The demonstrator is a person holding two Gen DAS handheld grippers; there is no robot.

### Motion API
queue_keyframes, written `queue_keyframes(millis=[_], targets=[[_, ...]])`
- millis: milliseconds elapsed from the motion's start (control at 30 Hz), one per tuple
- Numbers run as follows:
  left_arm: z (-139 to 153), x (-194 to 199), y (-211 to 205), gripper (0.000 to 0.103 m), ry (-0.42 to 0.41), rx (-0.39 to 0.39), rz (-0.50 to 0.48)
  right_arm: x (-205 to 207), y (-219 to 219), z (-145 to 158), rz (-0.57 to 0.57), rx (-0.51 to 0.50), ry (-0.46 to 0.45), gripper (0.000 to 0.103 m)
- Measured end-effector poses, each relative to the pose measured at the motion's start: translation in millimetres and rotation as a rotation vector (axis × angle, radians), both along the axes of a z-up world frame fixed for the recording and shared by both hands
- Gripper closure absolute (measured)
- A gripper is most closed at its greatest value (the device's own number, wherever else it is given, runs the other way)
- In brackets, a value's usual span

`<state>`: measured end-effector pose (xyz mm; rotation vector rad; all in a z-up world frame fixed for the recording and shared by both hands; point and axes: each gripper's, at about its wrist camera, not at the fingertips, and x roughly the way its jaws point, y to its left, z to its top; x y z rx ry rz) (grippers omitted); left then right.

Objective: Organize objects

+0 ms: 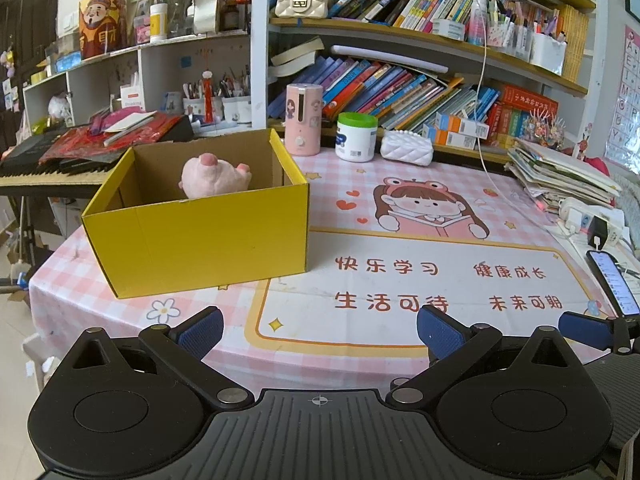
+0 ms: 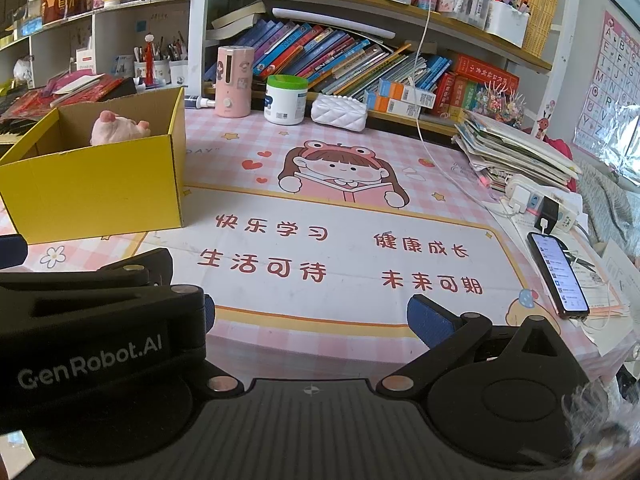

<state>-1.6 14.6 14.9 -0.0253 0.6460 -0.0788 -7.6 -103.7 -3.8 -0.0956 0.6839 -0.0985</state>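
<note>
A yellow cardboard box (image 1: 200, 236) stands open on the pink cartoon tablecloth (image 1: 400, 248) at the left. A pink plush toy (image 1: 214, 176) lies inside it, partly hidden by the front wall. The box (image 2: 96, 184) and plush (image 2: 116, 128) also show in the right wrist view. My left gripper (image 1: 320, 334) is open and empty, low over the table's near edge, in front of the box. My right gripper (image 2: 310, 320) is open and empty beside it; its blue finger (image 1: 584, 330) shows at the right of the left wrist view. The left gripper's body (image 2: 92, 320) covers the right gripper's left finger.
At the back stand a pink cylinder (image 1: 304, 120), a white jar with a green lid (image 1: 357, 136) and a white quilted pouch (image 1: 406, 146). A paper stack (image 1: 560, 172), a power strip (image 2: 540, 204) and a phone (image 2: 558, 274) lie at the right. Bookshelves rise behind.
</note>
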Motion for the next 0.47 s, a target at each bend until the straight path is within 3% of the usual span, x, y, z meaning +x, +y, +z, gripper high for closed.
queue_keyframes(millis=[467], targets=[[-1.0, 1.6, 3.7, 0.0, -0.003, 0.003, 0.007, 2.3, 6.2, -0.6, 0.012, 0.002, 0.004, 0.0]])
